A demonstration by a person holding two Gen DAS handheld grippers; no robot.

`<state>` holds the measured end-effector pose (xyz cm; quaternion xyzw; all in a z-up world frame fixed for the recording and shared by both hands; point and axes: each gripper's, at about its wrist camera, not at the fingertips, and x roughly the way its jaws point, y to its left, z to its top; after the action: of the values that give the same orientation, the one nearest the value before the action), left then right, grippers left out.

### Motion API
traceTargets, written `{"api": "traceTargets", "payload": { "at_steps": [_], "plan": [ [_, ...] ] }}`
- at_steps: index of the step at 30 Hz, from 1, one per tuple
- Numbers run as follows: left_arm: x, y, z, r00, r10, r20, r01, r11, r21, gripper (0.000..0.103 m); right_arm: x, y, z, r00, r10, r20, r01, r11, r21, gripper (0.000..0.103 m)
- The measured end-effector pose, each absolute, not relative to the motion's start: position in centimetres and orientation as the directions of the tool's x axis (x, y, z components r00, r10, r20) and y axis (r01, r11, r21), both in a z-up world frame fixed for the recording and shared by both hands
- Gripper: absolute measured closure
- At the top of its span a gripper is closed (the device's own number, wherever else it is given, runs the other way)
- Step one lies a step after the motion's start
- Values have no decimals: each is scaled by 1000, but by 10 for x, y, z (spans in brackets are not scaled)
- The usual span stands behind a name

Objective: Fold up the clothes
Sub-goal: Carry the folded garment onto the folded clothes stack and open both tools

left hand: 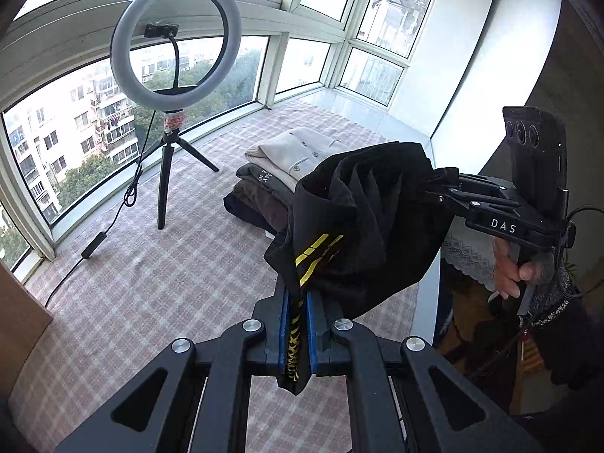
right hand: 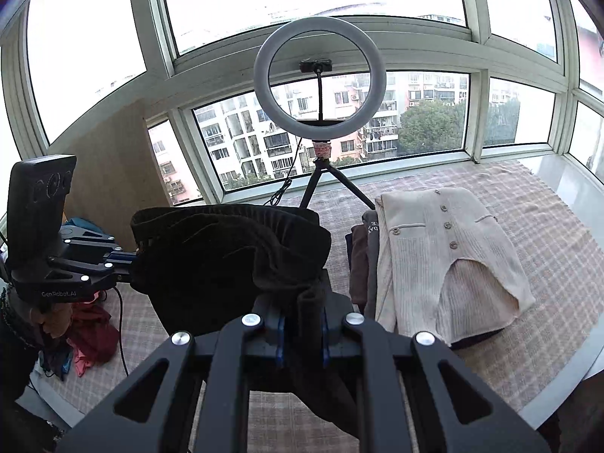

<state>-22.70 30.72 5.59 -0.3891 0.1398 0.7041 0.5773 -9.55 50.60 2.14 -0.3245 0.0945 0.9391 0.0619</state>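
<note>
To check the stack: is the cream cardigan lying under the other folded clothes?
No, the cream cardigan lies on top of the folded pile.

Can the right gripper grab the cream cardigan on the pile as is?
Probably not: the right gripper is shut on the black garment, which the left gripper also clamps. The cream cardigan lies uncovered atop the pile, but the gripper must release first.

Ahead at twelve o'clock my ring light point(right hand: 320, 82) stands before bay windows point(right hand: 422, 113) on plaid bedding point(left hand: 151, 264).
</note>
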Motion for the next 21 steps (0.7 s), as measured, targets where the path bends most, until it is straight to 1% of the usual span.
{"api": "traceTargets", "payload": {
  "at_steps": [3,5,9,11,15,19,20,21],
  "plan": [
    [-216,361,69,-15,731,-682,-913,-289,-289,96,-107,555,31,-766,75,-639,-174,-980,94,91],
    [-209,397,77,-33,739,-673,-916,-292,-276,96,-120,589,37,-752,82,-654,-168,-983,70,91],
    [-221,458,74,-37,744,-667,-891,-327,-316,96,-144,656,49,-725,98,-682,-155,-988,23,91],
    [-235,486,65,-64,728,-683,-879,-365,-306,96,-161,688,52,-708,105,-698,-145,-989,-1,91],
    [-276,529,32,-93,672,-735,-834,-456,-311,96,-235,733,17,-645,77,-760,-119,-993,0,91],
    [-324,555,-14,-99,589,-802,-786,-541,-300,96,-296,752,-37,-565,24,-825,-74,-997,21,90],
    [-335,562,-29,-81,563,-822,-777,-553,-302,95,-310,756,-52,-533,27,-846,-78,-997,18,88],
    [-342,563,-40,-65,549,-833,-759,-569,-316,92,-321,761,-64,-505,31,-863,-85,-996,13,78]
  ]
}}
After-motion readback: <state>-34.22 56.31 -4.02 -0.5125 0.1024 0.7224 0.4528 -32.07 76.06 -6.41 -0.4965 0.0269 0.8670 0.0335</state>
